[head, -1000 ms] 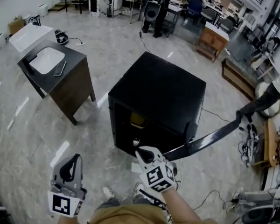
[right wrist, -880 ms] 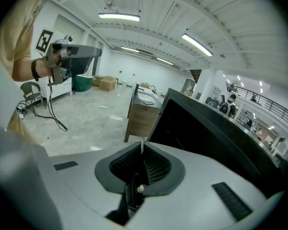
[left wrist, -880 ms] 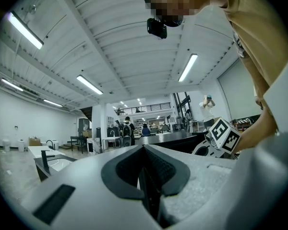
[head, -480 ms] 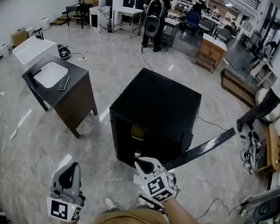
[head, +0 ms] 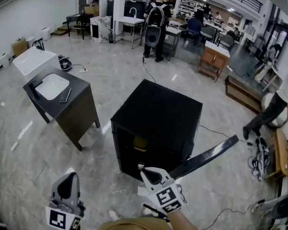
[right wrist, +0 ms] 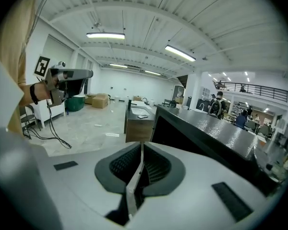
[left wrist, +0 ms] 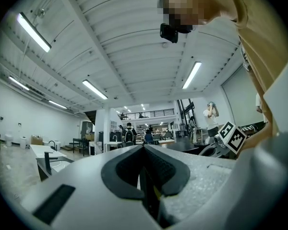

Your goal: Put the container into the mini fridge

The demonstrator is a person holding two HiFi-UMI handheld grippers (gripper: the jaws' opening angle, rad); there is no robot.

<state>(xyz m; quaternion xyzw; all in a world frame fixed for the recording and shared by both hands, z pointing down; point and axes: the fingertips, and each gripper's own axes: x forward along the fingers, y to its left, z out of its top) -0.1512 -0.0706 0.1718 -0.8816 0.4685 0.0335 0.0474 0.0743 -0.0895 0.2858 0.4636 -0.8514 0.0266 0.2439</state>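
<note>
The black mini fridge stands on the floor with its door swung open to the right. A yellow container sits inside on the upper level, in shadow. My right gripper is shut and empty, just in front of the fridge's lower front edge. In the right gripper view its jaws are pressed together, with the fridge's top ahead to the right. My left gripper hangs low at the left, shut and empty, well clear of the fridge. The left gripper view points upward at the ceiling.
A dark sink cabinet with a white basin stands left of the fridge. Cables trail on the floor behind and right of it. People stand at tables in the back, and one person is at the right edge.
The view has drawn back and tilted up, so both grippers sit lower in the picture. The right gripper stays in front of the open fridge. The person at the right has shifted.
</note>
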